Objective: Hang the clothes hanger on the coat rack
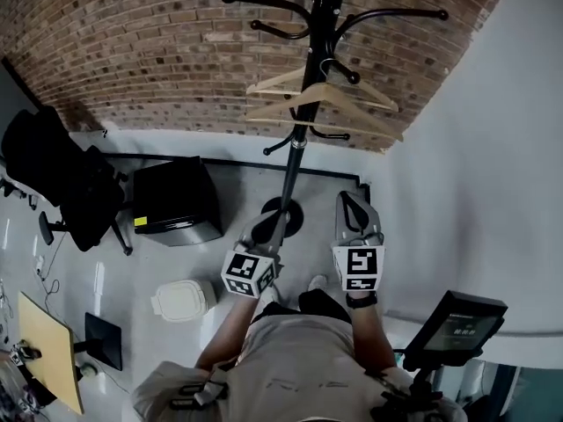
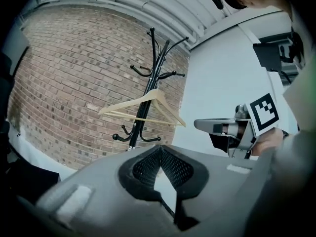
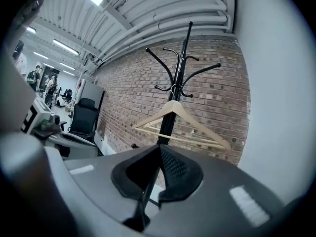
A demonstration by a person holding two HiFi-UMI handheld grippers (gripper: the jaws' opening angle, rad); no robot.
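Hanging already on the coat rack, the clothes hanger sits upper centre of frame.
Left gripper and right gripper, lower centre, are both clenched on nothing; a stray swing could likely bump the coat rack and shake the clothes hanger loose.

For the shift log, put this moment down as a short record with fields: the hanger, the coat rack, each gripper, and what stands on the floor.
hanger: wooden clothes hanger hangs on the coat rack, no gripper touching it
coat rack: black coat rack, upright in front of the brick wall
left gripper: jaws together, nothing between them
right gripper: jaws together, nothing between them
floor: black office chair, black box, white container
task: hanger appears hung
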